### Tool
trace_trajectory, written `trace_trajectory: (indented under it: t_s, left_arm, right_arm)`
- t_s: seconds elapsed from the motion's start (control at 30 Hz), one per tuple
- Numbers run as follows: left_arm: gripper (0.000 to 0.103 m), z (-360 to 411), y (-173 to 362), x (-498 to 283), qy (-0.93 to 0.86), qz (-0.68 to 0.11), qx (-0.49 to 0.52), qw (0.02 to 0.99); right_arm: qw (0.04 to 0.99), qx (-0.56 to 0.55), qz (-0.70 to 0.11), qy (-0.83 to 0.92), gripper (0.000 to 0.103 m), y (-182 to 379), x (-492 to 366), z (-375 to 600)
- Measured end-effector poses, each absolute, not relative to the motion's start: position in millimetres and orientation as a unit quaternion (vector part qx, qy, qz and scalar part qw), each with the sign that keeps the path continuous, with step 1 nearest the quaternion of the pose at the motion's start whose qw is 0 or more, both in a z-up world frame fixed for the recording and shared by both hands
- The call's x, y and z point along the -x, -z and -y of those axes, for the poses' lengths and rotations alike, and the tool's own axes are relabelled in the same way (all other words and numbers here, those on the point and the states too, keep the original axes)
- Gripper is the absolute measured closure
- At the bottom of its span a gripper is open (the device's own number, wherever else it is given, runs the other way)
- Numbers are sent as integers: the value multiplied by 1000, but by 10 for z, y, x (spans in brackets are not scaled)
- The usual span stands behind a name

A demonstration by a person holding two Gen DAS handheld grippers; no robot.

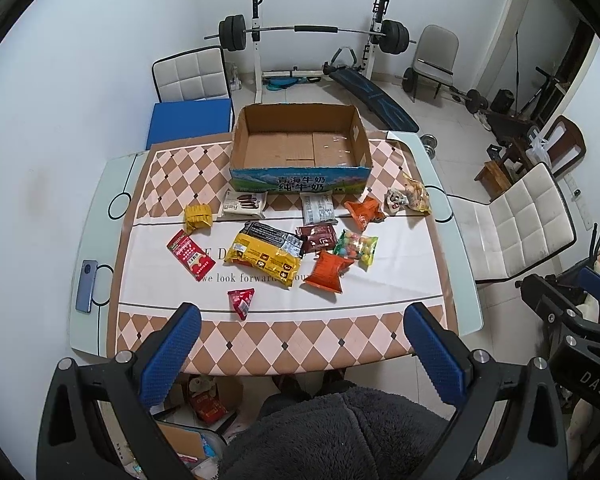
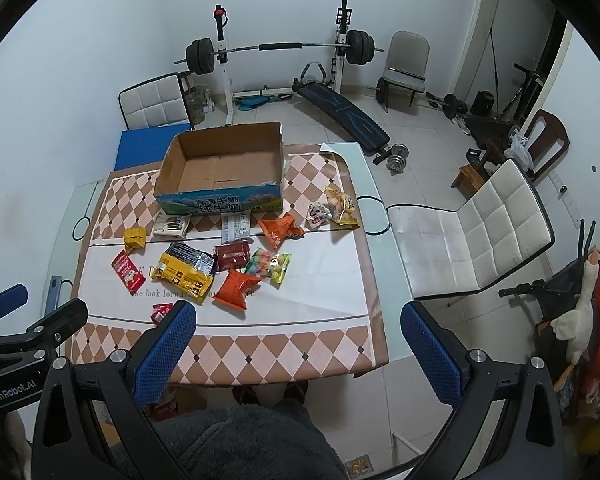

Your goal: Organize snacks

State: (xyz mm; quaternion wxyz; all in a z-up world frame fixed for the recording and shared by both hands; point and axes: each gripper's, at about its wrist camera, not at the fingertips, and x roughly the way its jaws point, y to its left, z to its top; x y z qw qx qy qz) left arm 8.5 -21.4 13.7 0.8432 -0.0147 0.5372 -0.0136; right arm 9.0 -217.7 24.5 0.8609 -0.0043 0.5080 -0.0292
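Snacks lie scattered across the middle of the table (image 1: 100, 216), all still outside the empty cardboard box (image 1: 300, 140) at its far edge. Your left gripper (image 1: 300, 344) hovers over the near edge with its jaws spread wide and holding nothing; your right gripper (image 2: 300, 340) hangs likewise, jaws spread and empty, set more toward the table's right corner. The nearest item is the small red packet (image 1: 241, 301), which lies just ahead of your left jaws and slightly left of their centre line. In the right wrist view the same packet (image 2: 160, 313) sits at the far left, half hidden behind a blue finger (image 2: 166, 354). Your left hand is therefore judged the nearer. The packet's long axis appears to run roughly toward and away from you, so jaws closing sideways would likely pinch across its narrow width. The box lies straight beyond it.
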Motion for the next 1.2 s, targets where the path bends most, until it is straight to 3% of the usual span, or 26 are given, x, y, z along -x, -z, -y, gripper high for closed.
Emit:
trace_trajectory:
  t_s: [0.8,0.97,1.2]
  left_arm:
    - [0,149,-137,-115,10,-530,24,848]
    - [0,-86,155,-438,-23,-549,53,834]
    - [0,-635,1133,-1023,-68,-629,128,763]
  right_arm:
    - [858,-13,-514,16,0,-195,-229,2166]
    - [845,-46,-532,5,0,167,-488,2203]
    - [800,-88,-593,2,0,1145,-1128,2184]
